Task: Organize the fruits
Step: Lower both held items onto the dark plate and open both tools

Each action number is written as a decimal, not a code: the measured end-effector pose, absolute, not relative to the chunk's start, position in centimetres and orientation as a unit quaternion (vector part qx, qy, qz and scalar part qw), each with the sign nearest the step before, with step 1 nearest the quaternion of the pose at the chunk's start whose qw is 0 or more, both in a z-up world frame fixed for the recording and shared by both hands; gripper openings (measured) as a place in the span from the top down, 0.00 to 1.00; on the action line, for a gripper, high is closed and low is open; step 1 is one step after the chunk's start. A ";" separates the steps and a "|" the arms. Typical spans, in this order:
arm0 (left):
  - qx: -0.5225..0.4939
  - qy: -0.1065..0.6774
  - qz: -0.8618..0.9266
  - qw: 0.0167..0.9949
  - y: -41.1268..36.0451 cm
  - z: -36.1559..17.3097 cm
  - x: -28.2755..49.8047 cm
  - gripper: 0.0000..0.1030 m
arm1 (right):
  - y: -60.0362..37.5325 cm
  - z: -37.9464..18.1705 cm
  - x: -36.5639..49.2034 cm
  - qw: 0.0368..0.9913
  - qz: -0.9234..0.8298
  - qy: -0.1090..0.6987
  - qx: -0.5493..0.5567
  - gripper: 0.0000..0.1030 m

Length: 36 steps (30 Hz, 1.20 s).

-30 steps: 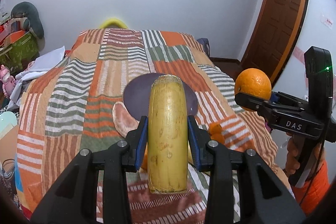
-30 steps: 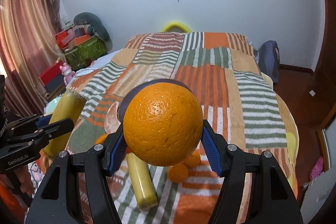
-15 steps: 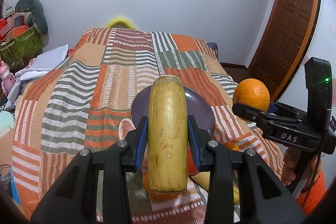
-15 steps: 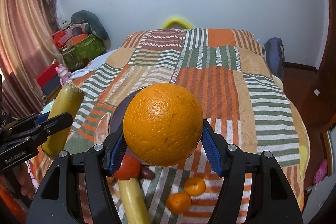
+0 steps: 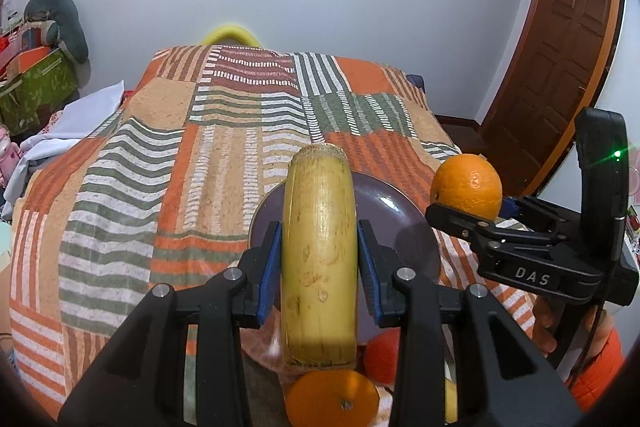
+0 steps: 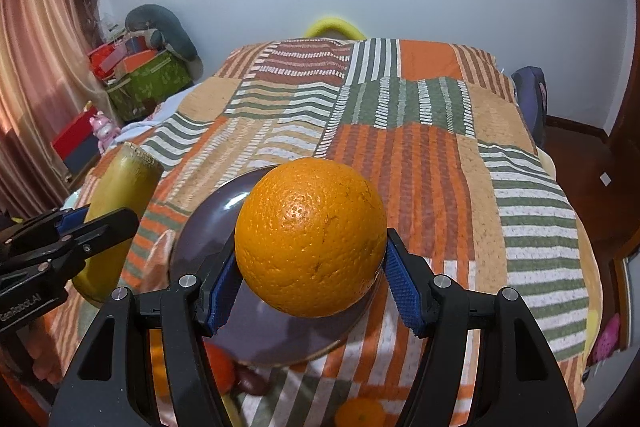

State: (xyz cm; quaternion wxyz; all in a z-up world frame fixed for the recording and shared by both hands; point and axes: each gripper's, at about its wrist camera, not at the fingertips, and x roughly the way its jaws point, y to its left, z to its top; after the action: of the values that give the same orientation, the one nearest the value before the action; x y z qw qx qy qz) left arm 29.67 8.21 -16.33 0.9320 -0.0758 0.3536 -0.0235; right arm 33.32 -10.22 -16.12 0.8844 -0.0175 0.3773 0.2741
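While both tools hang above the bed, the left gripper (image 5: 318,261) clamps a yellow banana-shaped fruit (image 5: 319,251) and the right gripper (image 6: 310,277) clamps 1 orange (image 6: 311,237). Both fruits are carried over the purple plate (image 6: 208,223) on the striped blanket (image 6: 440,155), probably for release there. Loose fruit (image 5: 332,401) below is cut off.

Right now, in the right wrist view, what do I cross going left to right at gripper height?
left gripper shut on the yellow cut stalk → purple plate → orange held in the right gripper → striped blanket.
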 end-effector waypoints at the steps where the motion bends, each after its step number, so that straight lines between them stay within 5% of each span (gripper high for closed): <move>1: -0.076 0.355 -0.023 0.931 8.2 -16.4 30.0 0.65 | -10.1 -16.2 33.6 0.884 0.274 0.379 -0.019 0.40; 32: -0.123 0.424 -0.029 0.897 9.6 -21.2 36.5 0.65 | -6.1 -20.6 36.9 0.853 0.269 0.431 -0.118 0.39; 36: -0.112 0.405 -0.031 0.907 9.4 -19.8 35.6 0.65 | -6.7 -20.1 36.3 0.855 0.277 0.426 -0.107 0.31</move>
State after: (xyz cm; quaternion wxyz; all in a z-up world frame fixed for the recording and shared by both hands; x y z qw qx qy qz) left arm 35.63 9.37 -19.76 0.9069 -0.1120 0.4050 -0.0306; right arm 36.32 -6.74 -20.12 0.8547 -0.1067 0.4256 0.2774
